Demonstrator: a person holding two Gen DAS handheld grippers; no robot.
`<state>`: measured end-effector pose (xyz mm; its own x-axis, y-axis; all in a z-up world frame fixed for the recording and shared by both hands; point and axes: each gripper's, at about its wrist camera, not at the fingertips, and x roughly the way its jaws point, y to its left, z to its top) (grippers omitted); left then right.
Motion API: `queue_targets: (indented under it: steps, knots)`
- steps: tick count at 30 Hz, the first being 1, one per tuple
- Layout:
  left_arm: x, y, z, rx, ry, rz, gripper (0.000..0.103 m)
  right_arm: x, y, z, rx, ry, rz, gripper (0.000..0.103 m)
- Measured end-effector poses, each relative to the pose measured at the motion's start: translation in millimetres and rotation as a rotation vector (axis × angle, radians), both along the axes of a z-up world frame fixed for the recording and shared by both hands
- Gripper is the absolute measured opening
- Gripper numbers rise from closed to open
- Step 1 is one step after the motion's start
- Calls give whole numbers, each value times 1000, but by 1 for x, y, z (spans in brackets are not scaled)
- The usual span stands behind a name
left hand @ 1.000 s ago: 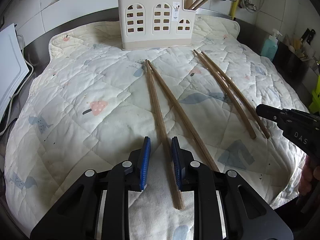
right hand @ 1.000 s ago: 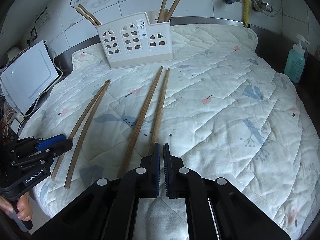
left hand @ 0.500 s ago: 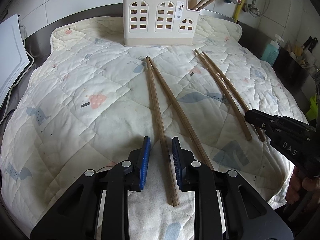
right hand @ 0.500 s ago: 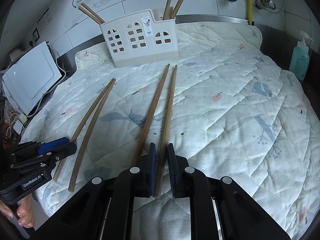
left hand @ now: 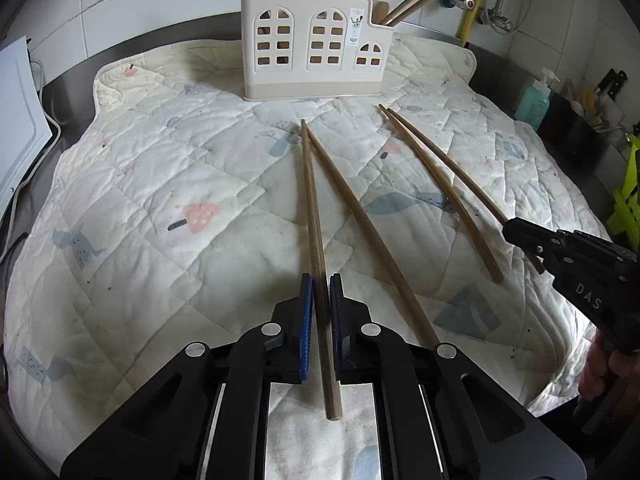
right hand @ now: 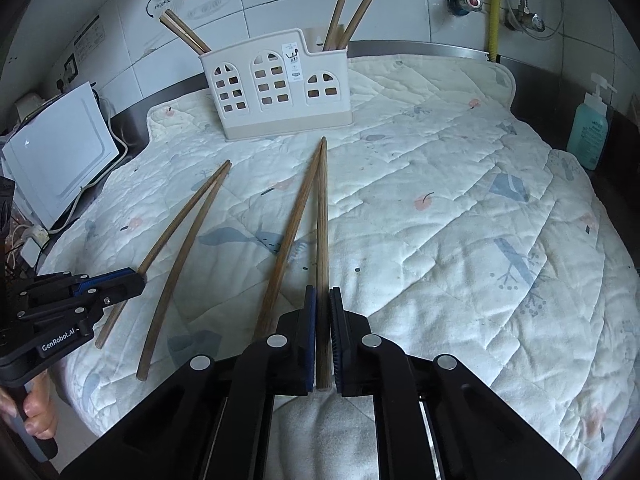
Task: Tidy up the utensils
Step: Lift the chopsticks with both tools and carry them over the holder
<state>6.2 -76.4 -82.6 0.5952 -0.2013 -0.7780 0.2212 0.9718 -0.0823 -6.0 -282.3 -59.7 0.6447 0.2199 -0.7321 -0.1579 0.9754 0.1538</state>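
Note:
Two pairs of long wooden chopsticks lie on a quilted mat [left hand: 160,184] in front of a cream utensil holder [left hand: 312,48] with more chopsticks standing in it. My left gripper [left hand: 319,280] has its jaws closing on the left chopstick [left hand: 312,200] of the left pair, blue pads pressing its near end. Its partner [left hand: 360,216] lies loose beside it. In the right wrist view, my right gripper [right hand: 323,292] is closing on the rightmost chopstick [right hand: 322,208], which sits between its pads; its neighbour [right hand: 292,232] lies free. The holder [right hand: 276,88] stands behind.
A white appliance [right hand: 60,148] with cables stands off the mat's left edge. A teal soap bottle [right hand: 590,132] sits at the right on the dark counter. Pipes and a valve [right hand: 464,0] run along the tiled wall. A hand [right hand: 36,412] holds the left gripper's handle.
The left jaws, open around the chopstick before, have closed onto it. The right jaws were shut just short of their chopstick, then parted around it and closed on it.

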Motion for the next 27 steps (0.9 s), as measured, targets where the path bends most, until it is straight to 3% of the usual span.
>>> queue_targets:
  steps: [14, 27]
  knots:
    - [6, 23, 52, -67, -181, -1, 5, 12, -4, 78, 31, -198, 5, 7]
    - [32, 36, 88, -131, -243, -26, 5, 57, -8, 126, 64, -248, 38, 7]
